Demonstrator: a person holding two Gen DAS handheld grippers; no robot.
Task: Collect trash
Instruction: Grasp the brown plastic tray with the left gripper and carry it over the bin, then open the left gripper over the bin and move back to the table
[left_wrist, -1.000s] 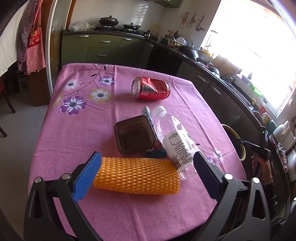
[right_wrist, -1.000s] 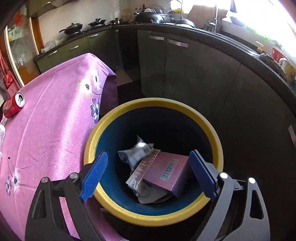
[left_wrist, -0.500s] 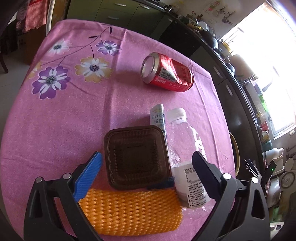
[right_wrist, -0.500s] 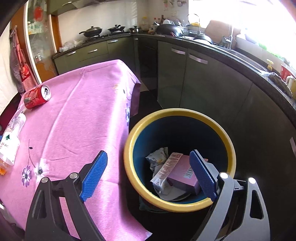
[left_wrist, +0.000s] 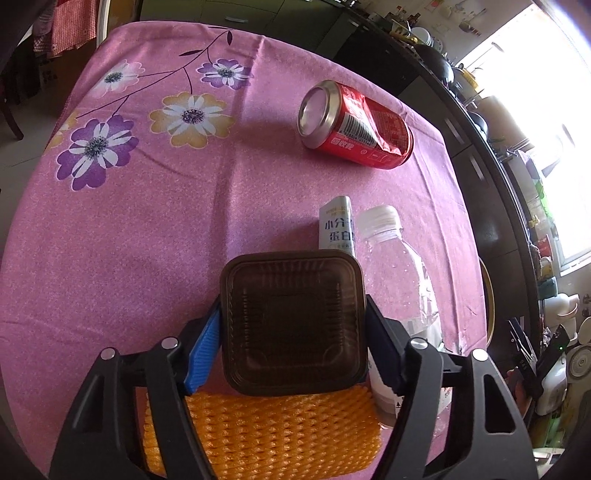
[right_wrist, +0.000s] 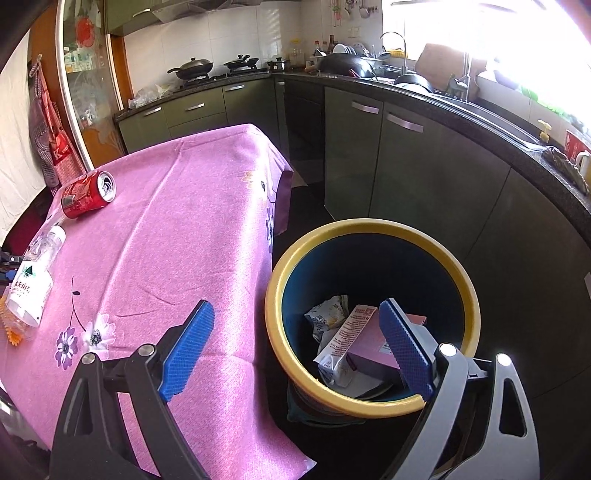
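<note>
Left gripper (left_wrist: 292, 338) jaws pinching brown plastic tray (left_wrist: 293, 321) by both sides, on pink table (left_wrist: 147, 221). Behind tray: red can (left_wrist: 354, 125); just right: clear bottle (left_wrist: 399, 280); in front: orange foam net (left_wrist: 280, 432). Right gripper (right_wrist: 295, 350) jaws spread, empty, above yellow-rimmed bin (right_wrist: 373, 229).

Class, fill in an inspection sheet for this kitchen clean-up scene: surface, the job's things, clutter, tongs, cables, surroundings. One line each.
Surface: pink floral tablecloth covering the table.
Job's things: brown plastic tray; red soda can on its side; clear plastic bottle lying down; white sachet; orange foam net; yellow-rimmed bin beside the table, holding a pink box and wrappers.
Clutter: nothing seen beyond the trash.
Tongs: left tongs closed against the tray's two sides; right tongs open, empty, over the gap between table and bin.
Cables: nothing seen.
Surroundings: dark-green cabinets, pans on the stove.
</note>
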